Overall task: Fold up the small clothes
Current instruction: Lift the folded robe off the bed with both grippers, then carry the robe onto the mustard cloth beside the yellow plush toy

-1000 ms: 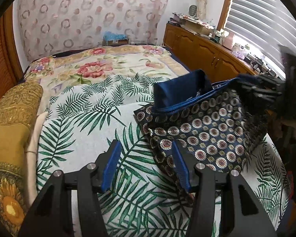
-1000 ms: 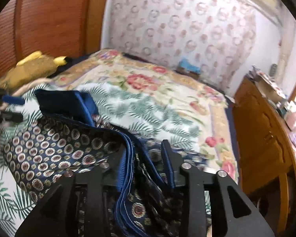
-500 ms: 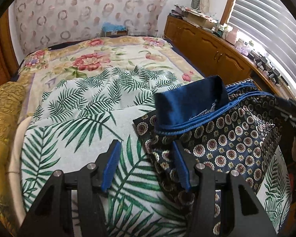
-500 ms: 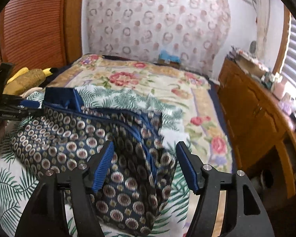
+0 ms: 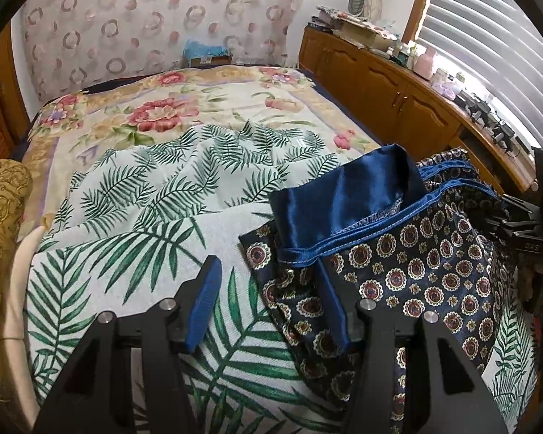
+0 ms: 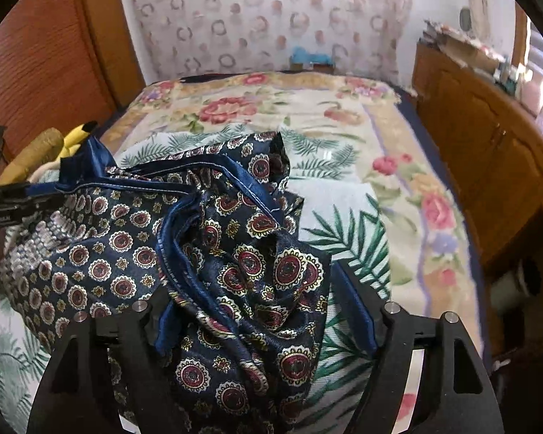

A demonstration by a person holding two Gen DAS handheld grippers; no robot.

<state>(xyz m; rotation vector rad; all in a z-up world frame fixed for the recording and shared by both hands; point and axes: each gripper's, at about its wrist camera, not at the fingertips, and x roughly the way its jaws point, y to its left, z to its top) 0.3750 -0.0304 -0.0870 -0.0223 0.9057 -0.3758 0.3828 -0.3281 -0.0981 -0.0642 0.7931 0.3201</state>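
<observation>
Left wrist view, bed: a bed [image 5: 199, 108] fills the view, under a floral blanket [image 5: 170, 115] with a palm-leaf cloth [image 5: 155, 217] over its near half.
Left wrist view, garment: dark blue patterned shorts [image 5: 416, 271] lie on the palm-leaf cloth toward the bed's right edge, with a plain satin-blue flap [image 5: 344, 199] turned up at the top.
Left wrist view, left gripper: the left gripper [image 5: 268, 303] has its jaws parted; its left pad is over bare cloth, and its right pad is at the garment's left border. No pad is seen pressing on fabric.
Left wrist view, open room: the palm-leaf cloth is bare left of the garment, up to a gold cushion [image 5: 0, 235] at the bed's left edge.
Left wrist view, right edge: a wooden cabinet [image 5: 398, 90] runs along the bed's right side below slatted blinds [image 5: 488, 36]; the other tool shows dark at the frame's right.
Right wrist view, garment: the shorts [image 6: 235, 253] are bunched in folds, with a blue-piped hem running across.
Right wrist view, right gripper: the right gripper [image 6: 264, 318] has just been opening; its jaws stand wide with bunched fabric between them, and the right pad is clear of it.
Right wrist view, open room: bare blanket lies right of the garment, up to the bed's right edge.
Right wrist view only: a wooden slatted panel [image 6: 47, 54] on the left and a yellow soft toy [image 6: 76, 137] by the bed's left edge.
</observation>
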